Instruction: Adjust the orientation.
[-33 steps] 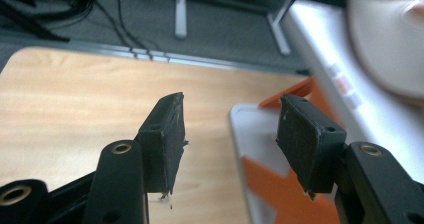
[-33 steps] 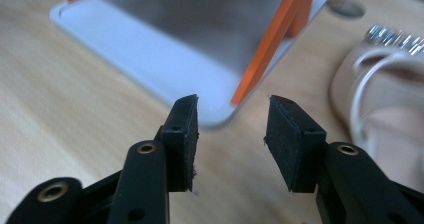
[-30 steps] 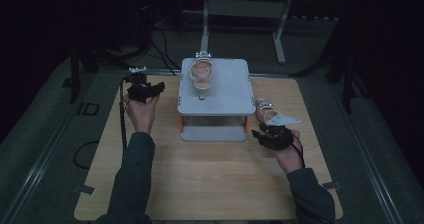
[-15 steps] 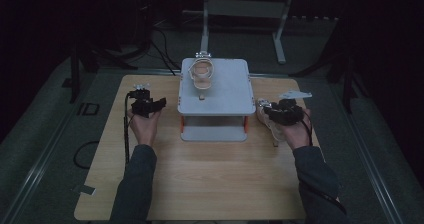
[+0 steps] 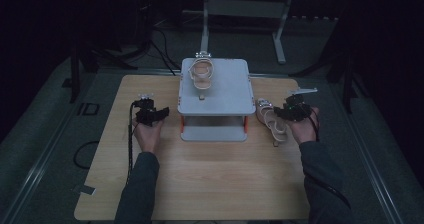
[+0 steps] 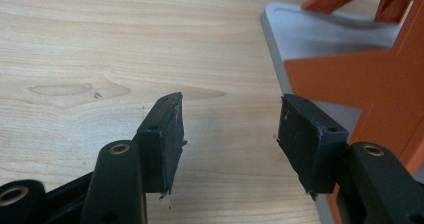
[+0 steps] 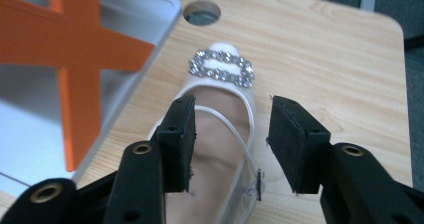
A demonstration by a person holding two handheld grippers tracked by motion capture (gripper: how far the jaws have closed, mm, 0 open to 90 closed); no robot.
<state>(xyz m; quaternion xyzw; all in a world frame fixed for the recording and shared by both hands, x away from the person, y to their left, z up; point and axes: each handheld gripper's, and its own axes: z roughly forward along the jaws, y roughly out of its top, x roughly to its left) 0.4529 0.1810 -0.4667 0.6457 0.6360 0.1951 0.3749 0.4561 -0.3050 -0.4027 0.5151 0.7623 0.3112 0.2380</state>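
The shoe lies on the table just right of the grey rack, its jewelled buckle pointing away. Bare wood stays open to its right. The right gripper hovers over the heel, jaws spread and just opened wider, pressing nothing. The left gripper, spread, sits low beside the rack's left edge.

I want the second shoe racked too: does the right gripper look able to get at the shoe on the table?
Probably yes: the right gripper hangs just over the shoe beside the rack, jaws open astride it, nothing between.
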